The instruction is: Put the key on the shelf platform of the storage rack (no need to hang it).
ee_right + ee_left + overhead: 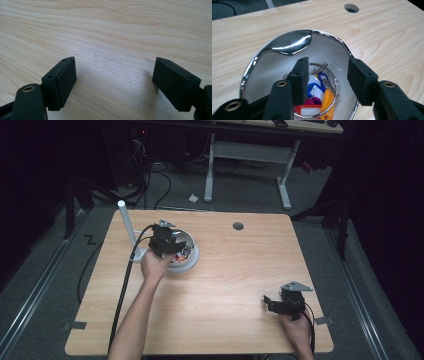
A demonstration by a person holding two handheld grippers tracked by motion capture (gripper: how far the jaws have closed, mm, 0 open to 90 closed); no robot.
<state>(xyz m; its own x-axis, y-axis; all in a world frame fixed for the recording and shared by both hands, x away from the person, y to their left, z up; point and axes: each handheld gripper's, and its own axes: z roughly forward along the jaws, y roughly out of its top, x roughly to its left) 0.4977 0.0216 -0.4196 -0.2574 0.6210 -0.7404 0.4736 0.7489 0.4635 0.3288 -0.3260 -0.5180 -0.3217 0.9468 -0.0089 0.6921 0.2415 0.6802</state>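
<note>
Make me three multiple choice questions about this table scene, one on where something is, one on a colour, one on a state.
1. Where do the key tags lie?
A. inside the shiny bowl
B. on the bare table
C. between the right tongs

2. What colour is the tag nearest the bowl's right-hand wall in the left gripper view?
A. green
B. orange
C. black

3. How do the left tongs stand?
A. clamped on the bowl's rim
C. shut on a tag
B. open above the tags

Answers:
1 A, the ring of tags rests on the bowl's white inside.
2 B, the orange tag lies there.
3 B, both pads stand apart with nothing pressed between them.
</note>
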